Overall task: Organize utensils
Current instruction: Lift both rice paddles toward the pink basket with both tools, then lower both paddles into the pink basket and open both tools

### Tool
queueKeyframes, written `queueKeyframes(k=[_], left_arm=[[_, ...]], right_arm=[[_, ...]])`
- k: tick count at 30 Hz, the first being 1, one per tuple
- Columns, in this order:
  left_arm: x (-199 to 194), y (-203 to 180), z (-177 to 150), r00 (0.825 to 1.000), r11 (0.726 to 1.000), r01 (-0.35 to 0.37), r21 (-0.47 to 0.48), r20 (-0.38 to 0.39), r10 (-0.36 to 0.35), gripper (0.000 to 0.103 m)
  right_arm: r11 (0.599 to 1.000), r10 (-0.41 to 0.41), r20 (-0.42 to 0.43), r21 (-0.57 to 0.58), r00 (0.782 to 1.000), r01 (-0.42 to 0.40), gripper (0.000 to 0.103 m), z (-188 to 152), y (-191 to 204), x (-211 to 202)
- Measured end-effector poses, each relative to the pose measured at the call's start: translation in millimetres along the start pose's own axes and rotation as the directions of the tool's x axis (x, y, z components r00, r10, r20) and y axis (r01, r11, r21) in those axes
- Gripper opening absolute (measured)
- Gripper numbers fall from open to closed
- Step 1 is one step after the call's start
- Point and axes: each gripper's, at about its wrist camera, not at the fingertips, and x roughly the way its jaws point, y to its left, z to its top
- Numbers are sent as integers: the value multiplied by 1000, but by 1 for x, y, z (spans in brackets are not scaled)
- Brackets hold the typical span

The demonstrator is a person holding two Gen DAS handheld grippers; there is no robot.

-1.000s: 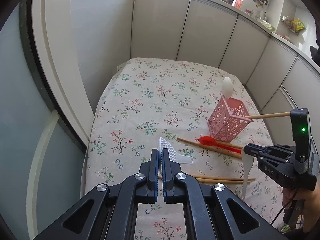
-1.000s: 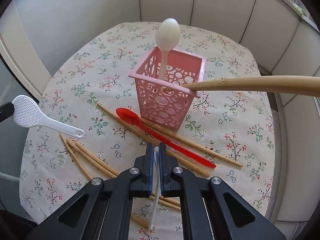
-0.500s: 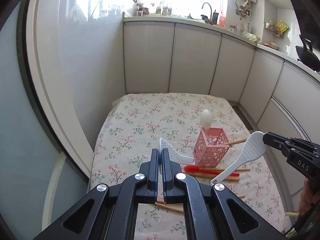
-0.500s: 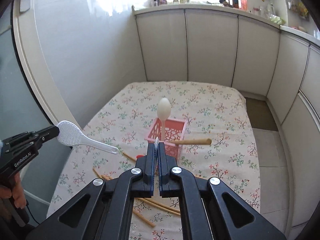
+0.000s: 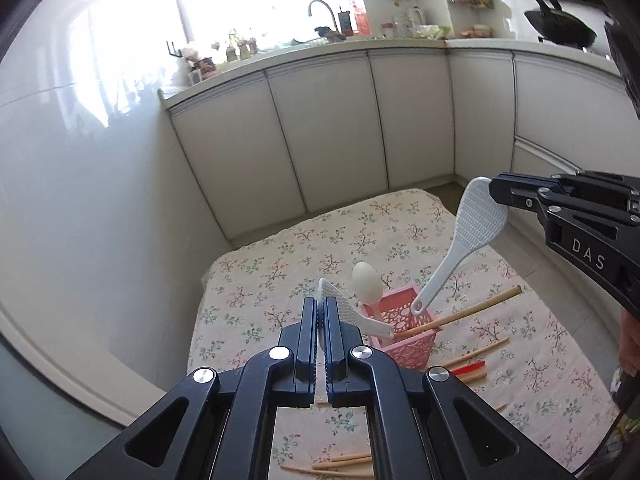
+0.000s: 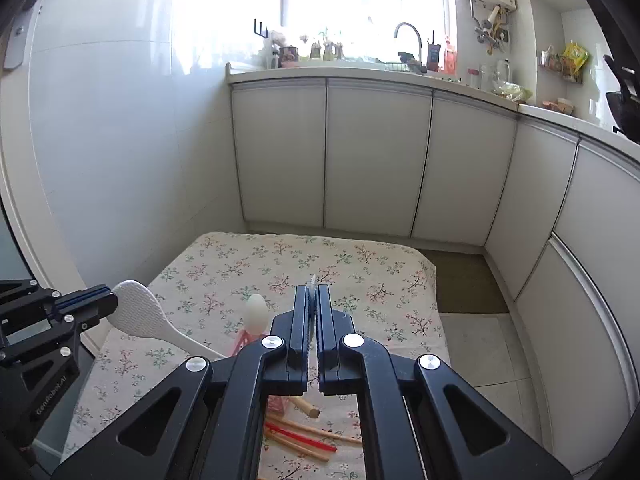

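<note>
Two white rice paddles are held aloft, one per gripper. At 9 o'clock in the right wrist view, the left gripper (image 6: 110, 300) is pinched on the left paddle (image 6: 140, 314) by its head. In the left wrist view, the pink basket (image 5: 404, 330) stands at centre on the floral surface (image 5: 280, 276), with a white spoon (image 5: 366, 282) and a wooden utensil (image 5: 472, 312) already lodged inside. At 3 o'clock, the right gripper (image 5: 496, 192) is clamped on the right paddle (image 5: 476, 222), its handle dangling just over the basket rim. Chopsticks (image 5: 476, 356) and a red spoon (image 5: 472, 368) are left loose beside the basket, so roughly half the sorting appears to remain.
</note>
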Motion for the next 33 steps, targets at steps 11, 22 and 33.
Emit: queueKeyframes(k=[11, 22, 33], left_arm=[[73, -29, 1, 994, 996, 29, 87, -111, -19, 3], [85, -21, 4, 982, 987, 152, -46, -102, -156, 8], [61, 4, -2, 966, 950, 220, -222, -84, -243, 36]], right_arm=[[999, -16, -88, -39, 996, 12, 3, -12, -5, 62], [994, 94, -139, 65, 986, -85, 4, -18, -14, 76], [988, 123, -131, 107, 984, -109, 9, -13, -21, 46]])
